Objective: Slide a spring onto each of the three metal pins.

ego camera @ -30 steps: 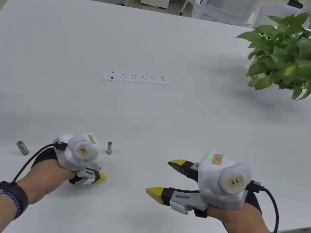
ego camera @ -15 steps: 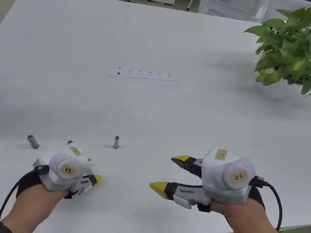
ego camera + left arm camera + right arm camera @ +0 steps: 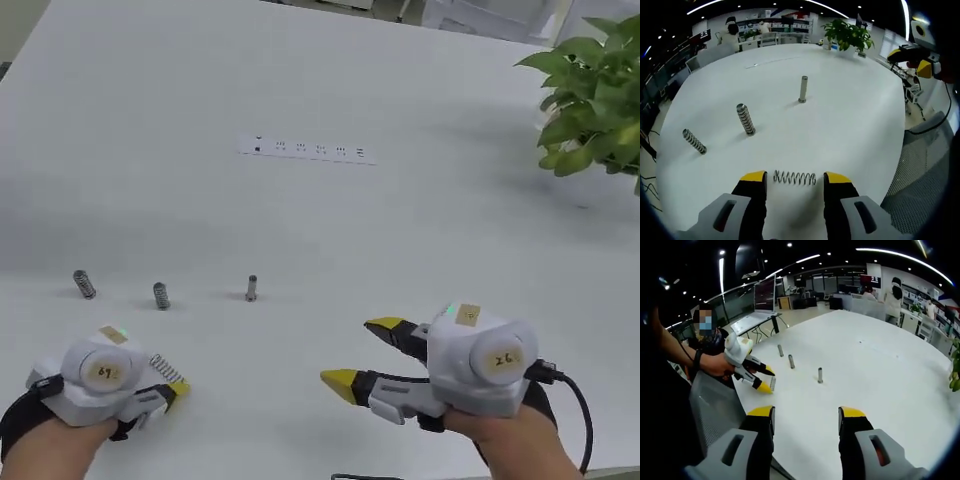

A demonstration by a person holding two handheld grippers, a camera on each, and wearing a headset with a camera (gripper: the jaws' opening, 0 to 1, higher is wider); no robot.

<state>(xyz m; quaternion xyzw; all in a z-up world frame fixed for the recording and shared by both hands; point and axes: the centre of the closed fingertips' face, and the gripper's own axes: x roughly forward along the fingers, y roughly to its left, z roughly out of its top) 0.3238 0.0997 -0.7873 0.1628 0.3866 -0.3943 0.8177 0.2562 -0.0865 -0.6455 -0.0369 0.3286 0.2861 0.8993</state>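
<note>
Springs already sit on two pins (image 3: pixel 745 119), which stand ahead of the left gripper (image 3: pixel 796 177) and off to its left; the bare pin (image 3: pixel 803 89) stands upright farther ahead, almost straight out along the line of the jaws; the loose spring (image 3: pixel 794 177) lies flat on the worktop (image 3: pixel 850 115) right between the left gripper's yellow tips, its long axis running crosswise from one jaw to the other, so at right angles to the upright pin it has to go over

From where I stand the left gripper looks spread about as wide as the spring is long, with a sliver of gap showing at each end of the coil in the left gripper view; I judge it released around the spring, not clamped on it, though contact at the ends is hard to rule out; whichever way it is taken up, the spring will need turning upright before it can drop over the pin

The right gripper (image 3: pixel 807 412) hovers off to the side, well apart from the spring, jaws wide and holding nothing; the bare pin lies ahead of it and beyond its tips, so the left one is the hand on the job
</note>
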